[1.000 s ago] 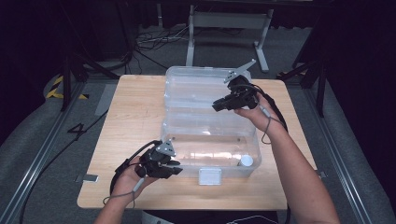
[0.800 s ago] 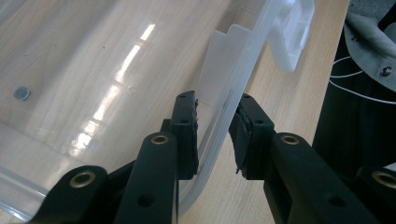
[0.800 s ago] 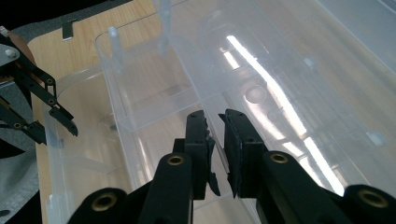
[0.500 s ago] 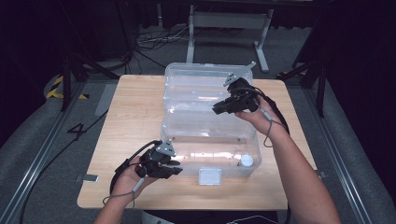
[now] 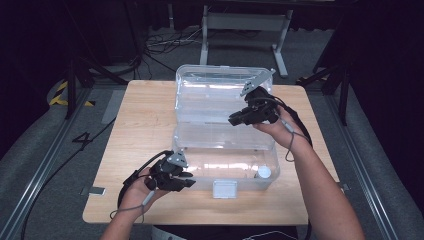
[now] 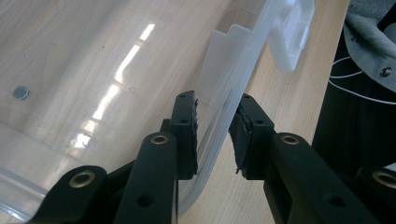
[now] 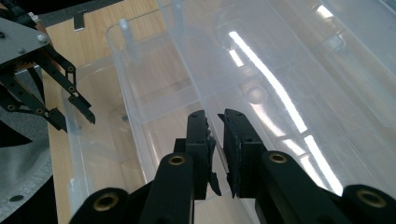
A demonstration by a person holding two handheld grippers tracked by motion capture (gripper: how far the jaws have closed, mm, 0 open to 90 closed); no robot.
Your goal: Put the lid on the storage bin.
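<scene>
A clear plastic box (image 5: 225,155) lies open on the wooden table (image 5: 145,120), its lid (image 5: 210,90) folded back on the far side. My left gripper (image 5: 192,182) is at the box's near left corner. In the left gripper view it (image 6: 215,135) is shut on the box's rim (image 6: 219,116), one pad inside and one outside. My right gripper (image 5: 234,120) is at the right part of the line where lid and box meet. Its jaws (image 7: 215,149) stand nearly together, clamped on that thin clear edge (image 7: 196,88).
A white latch (image 5: 225,189) sits on the box's near wall. A small white round thing (image 5: 263,172) lies in the box's near right corner. Bare table lies left of the box. Dark stands and cables (image 5: 165,45) are on the floor beyond the table.
My right gripper has shifted slightly toward the near side along the lid's edge. The left gripper and the box have stayed put.
</scene>
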